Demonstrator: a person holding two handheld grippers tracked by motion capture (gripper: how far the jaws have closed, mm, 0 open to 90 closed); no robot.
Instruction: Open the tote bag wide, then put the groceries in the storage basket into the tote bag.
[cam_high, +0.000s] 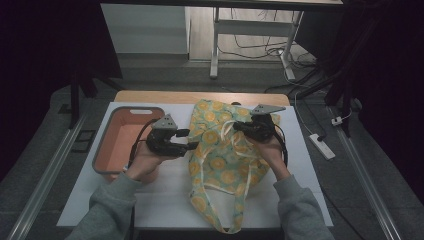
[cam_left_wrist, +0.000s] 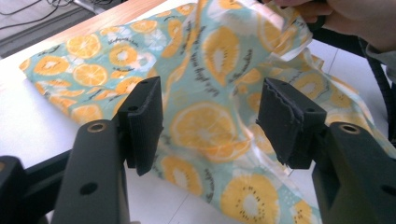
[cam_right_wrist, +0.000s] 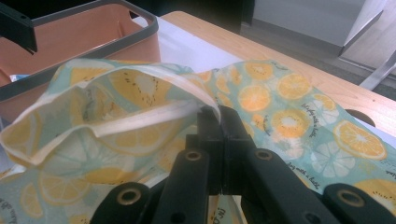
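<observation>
The right gripper (cam_right_wrist: 219, 114) has its jaws pressed together on the pale hem of the cloth bag (cam_high: 220, 155), lifting that edge so the mouth gapes toward the left; the left gripper (cam_left_wrist: 210, 123) stands with its jaws wide apart, the printed fabric lying between them but not yet pinched. The bag, a teal cloth printed with orange slices, lies along the middle of the white table top (cam_high: 165, 195), its far end near the wooden edge (cam_high: 150, 96) and its near end with one handle loop hanging over the near edge. Probable faults from this state: the right gripper holds only a narrow strip of hem, so a sideways pull may strip the cloth out of the jaws; the left gripper, if closed where it now stands, may take both layers together and seal the mouth instead of opening it; the loose handles may snag on a jaw or on a trailing cable (cam_high: 134, 147); the overhanging near end may drag the whole bag off the table if the far end is raised. An orange bin with a grey rim (cam_high: 131, 110) stands on the left of the table, just beside the left hand (cam_high: 147, 162). Beyond the table lie a dark carpeted floor, desk legs (cam_high: 215, 45), loose wiring and a white power strip (cam_high: 322, 146) on the right.
</observation>
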